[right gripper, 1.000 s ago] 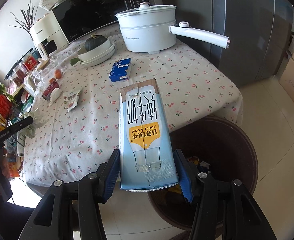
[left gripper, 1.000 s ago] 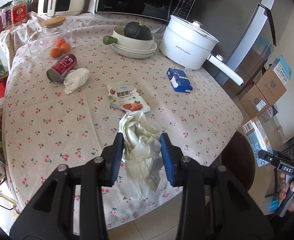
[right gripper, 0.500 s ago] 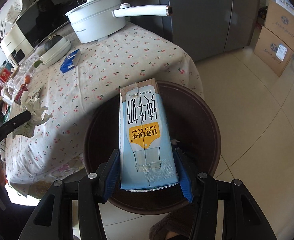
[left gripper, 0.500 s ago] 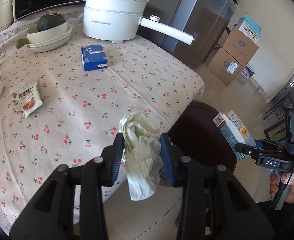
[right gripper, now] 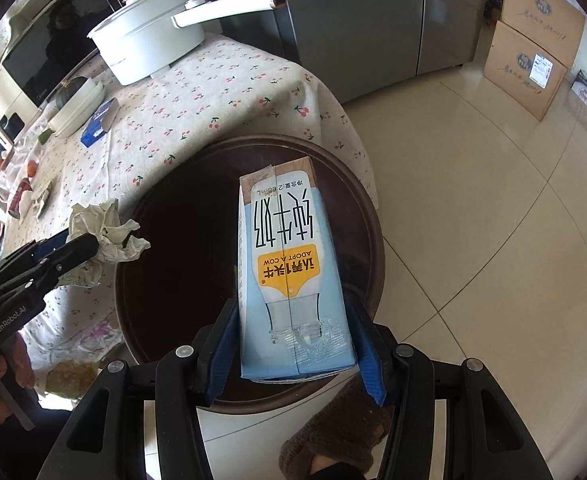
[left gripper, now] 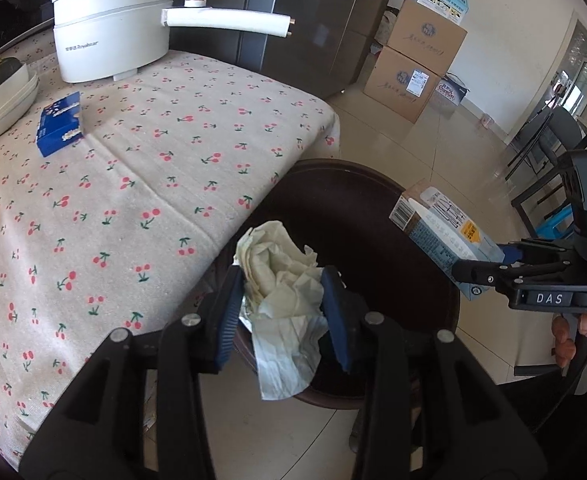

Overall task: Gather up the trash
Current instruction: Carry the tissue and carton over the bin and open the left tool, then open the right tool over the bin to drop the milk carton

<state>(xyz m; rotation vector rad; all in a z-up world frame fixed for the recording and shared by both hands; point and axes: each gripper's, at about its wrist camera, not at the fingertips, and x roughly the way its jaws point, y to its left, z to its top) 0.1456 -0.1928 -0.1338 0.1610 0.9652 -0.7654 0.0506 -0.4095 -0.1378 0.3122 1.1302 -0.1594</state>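
A dark brown round bin stands on the floor against the table's edge. My left gripper hangs over its near rim with a crumpled pale paper between the pads. The jaws are opening, and the paper still touches both pads. My right gripper is shut on a blue and white milk carton, held over the bin's opening. In the left wrist view the carton and right gripper show at the right. In the right wrist view the left gripper and paper show at the left.
The cherry-print tablecloth carries a white pot with a long handle, a blue box and stacked bowls. A red can lies far left. Cardboard boxes and a fridge stand behind. A slippered foot is beside the bin.
Both grippers have swung from the table side to over the bin and come lower. The left gripper's pads stand slightly wider around the paper. The carton stays gripped.
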